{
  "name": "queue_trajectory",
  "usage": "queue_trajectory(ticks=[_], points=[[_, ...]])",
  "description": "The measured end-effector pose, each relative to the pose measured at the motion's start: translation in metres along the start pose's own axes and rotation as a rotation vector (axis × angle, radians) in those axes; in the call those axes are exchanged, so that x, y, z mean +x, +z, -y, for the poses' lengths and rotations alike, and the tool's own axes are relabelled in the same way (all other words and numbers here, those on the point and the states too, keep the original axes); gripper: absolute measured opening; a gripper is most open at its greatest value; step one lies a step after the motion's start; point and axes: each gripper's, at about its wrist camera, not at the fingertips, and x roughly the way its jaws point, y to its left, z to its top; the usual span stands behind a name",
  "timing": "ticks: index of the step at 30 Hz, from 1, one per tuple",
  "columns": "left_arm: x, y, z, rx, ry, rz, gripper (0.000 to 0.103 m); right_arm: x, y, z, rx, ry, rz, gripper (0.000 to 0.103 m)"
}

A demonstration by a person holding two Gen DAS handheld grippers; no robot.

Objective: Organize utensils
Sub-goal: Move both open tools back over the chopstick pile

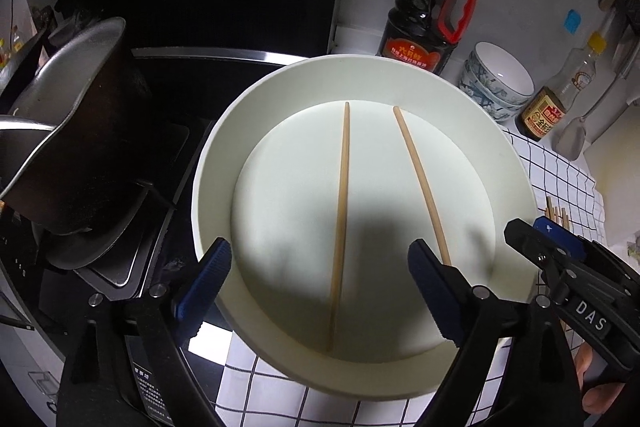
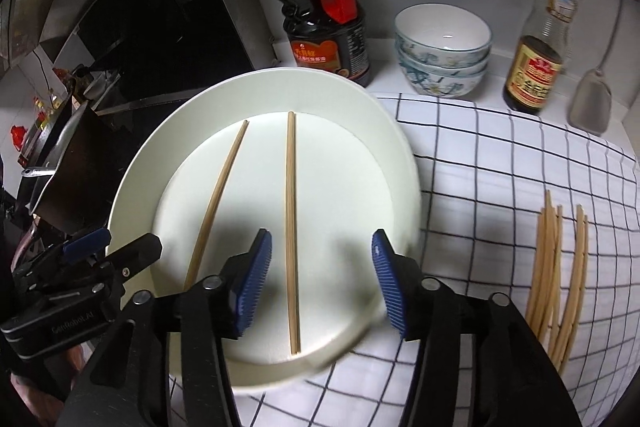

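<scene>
A white plate (image 1: 500, 163) (image 2: 392, 147) lies partly on a checked cloth, and two wooden chopsticks rest apart on it. My left gripper (image 1: 320, 267) hovers open over the plate. The left chopstick (image 1: 342, 219) (image 2: 218, 195) runs between its blue pads without touching them. My right gripper (image 2: 322, 255) is open too, and the right chopstick (image 2: 291, 227) (image 1: 420, 179) lies untouched below the gap between its fingers. Each gripper shows at the edge of the other's view: the right gripper (image 1: 532, 227) and the left gripper (image 2: 116, 245). Several more chopsticks (image 2: 560, 267) (image 1: 556, 215) lie on the cloth to the right.
A dark soy sauce bottle (image 2: 320, 27), stacked patterned bowls (image 2: 442, 51), a smaller sauce bottle (image 2: 540, 39) and a grey spatula (image 2: 592, 107) stand along the back wall. A dark pan (image 1: 80, 131) sits on the black stove left of the plate. The checked cloth (image 2: 480, 187) covers the counter on the right.
</scene>
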Motion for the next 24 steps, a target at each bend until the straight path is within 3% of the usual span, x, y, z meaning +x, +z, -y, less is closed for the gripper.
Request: queue_trajectory(ticks=[15, 24], points=[[-0.022, -0.021, 0.042, 0.096, -0.068, 0.024, 0.093, -0.05, -0.065, 0.051, 0.115, -0.083, 0.024, 0.059], [-0.027, -0.046, 0.101, 0.209, -0.135, 0.047, 0.095, -0.079, -0.102, 0.1, 0.201, -0.179, 0.03, 0.06]])
